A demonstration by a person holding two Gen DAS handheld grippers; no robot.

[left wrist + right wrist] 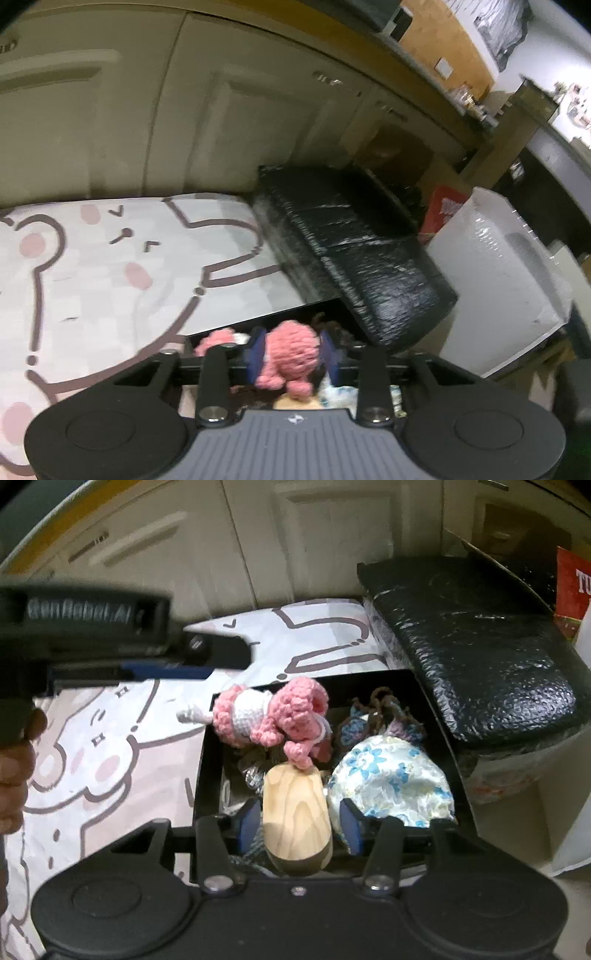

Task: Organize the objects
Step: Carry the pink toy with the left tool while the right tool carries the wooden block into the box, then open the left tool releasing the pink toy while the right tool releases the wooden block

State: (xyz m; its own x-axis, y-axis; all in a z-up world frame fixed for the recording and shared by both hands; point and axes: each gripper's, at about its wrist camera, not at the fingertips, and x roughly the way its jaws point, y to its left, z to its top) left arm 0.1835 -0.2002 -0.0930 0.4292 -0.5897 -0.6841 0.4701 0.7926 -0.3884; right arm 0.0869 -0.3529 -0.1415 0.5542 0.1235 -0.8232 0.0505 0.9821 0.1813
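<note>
A person's hand (14,768) at the far left holds the left claw (293,354), whose blue pads are clenched on a pink crocheted toy (273,716) hanging over the far left part of an open black box (201,775). The box sits on a cartoon-printed mat (110,757). In the box near the front, the right claw (297,825) grasps a pale wooden piece (295,812). Just right of it lies a blue-flowered cloth bundle (391,779). A black padded lid (472,638) stands at the far right.
</note>
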